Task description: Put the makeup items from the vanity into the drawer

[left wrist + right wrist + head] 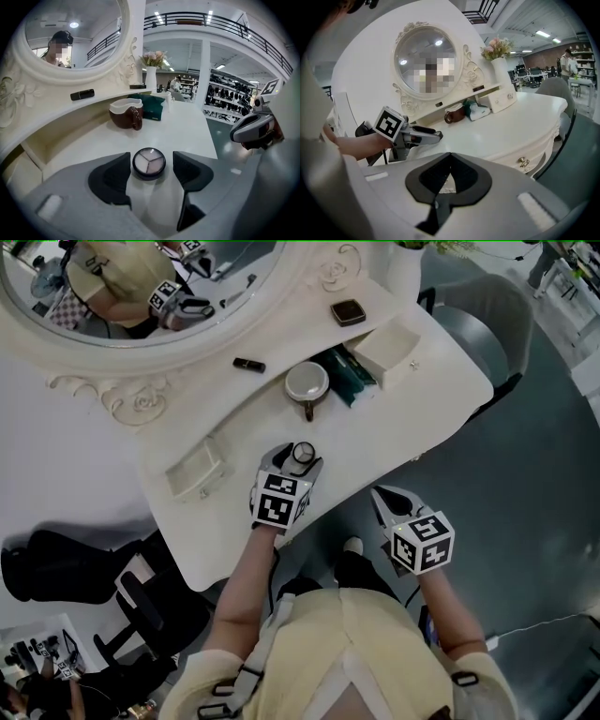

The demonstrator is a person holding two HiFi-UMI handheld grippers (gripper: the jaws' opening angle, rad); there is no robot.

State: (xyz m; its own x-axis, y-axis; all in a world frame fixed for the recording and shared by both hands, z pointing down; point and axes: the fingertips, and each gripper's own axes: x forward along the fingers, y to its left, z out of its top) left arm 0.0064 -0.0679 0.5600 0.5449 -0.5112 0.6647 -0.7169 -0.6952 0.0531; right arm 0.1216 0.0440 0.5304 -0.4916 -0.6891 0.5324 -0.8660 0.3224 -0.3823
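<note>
White vanity bench [427,399], brown mug [307,383] with a white inside standing mid-bench, can't tell if anything is in it. Teal pouch-like pack [354,379] touching the mug on its right. Its print is too small to read. Small white drawer box [389,351] just past the pack, shut, contents hidden. A second drawer box [197,468] well left of the mug, also hidden inside. On the shelf behind the mug are a black tube [249,364] and a dark square compact [348,312]. White vase of flowers [151,77] far behind the mug. Round compact [148,162] with three pale shades under a clear lid lies on the bench in front of the mug, near the front edge. Left tool [296,461] is over it with jaws apart, the compact between the pads with a gap showing, so not clamped. Right tool [380,495] is off the bench edge, in front and right of the mug, jaws together and empty. Front drawer [516,158] with a metal knob looks shut. Only markings: black-and-white squares on the tool cubes.
</note>
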